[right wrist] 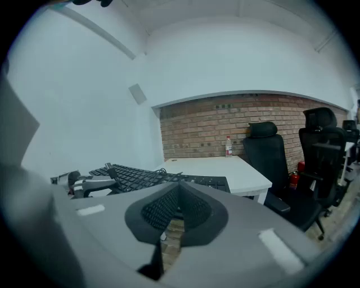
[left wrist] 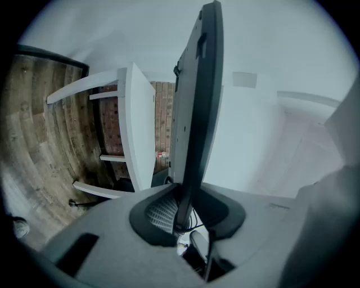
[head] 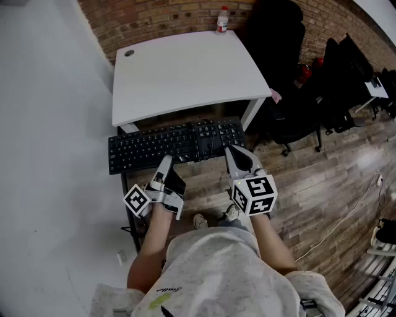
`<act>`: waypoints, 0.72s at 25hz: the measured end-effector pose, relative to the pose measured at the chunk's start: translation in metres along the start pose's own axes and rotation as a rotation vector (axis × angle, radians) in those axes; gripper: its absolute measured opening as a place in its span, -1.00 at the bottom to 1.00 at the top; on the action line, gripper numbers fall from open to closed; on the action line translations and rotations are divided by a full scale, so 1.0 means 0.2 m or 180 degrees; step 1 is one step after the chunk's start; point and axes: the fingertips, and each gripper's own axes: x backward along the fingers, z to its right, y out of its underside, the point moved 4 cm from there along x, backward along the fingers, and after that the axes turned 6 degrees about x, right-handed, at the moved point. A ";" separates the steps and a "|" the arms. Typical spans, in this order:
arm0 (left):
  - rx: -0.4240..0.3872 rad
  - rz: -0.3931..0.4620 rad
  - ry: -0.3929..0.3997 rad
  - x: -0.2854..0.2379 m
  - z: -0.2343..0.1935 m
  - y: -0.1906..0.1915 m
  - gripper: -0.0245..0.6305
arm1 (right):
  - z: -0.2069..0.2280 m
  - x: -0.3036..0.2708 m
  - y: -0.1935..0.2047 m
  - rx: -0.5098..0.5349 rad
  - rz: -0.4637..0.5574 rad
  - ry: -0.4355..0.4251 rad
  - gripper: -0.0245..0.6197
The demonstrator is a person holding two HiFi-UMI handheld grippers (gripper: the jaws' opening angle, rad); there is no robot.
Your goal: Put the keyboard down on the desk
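Before desk (head: 185,74), black, apparently corded keyboard (head: 154,147)

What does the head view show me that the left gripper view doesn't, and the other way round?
Only the head view shows the keyboard key side up in front of the white desk, plus the right gripper and the person's arms. Only the left gripper view shows the left gripper clamped on the keyboard's edge, with the board seen edge-on and its back face showing. Both show the keyboard, the desk, the brick wall and the wooden floor.
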 end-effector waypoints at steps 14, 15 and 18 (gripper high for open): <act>0.0067 0.0026 0.0029 -0.09 -0.02 -0.07 -0.70 | 0.05 -0.10 -0.02 -0.0167 0.0056 -0.0084 -0.90; 0.0075 0.0030 0.0030 -0.12 -0.03 -0.07 -0.70 | 0.07 -0.12 -0.02 -0.0176 0.0056 -0.0085 -0.90; 0.0083 0.0044 0.0014 -0.21 -0.05 -0.09 -0.70 | 0.15 -0.19 -0.02 -0.0216 0.0049 -0.0104 -0.90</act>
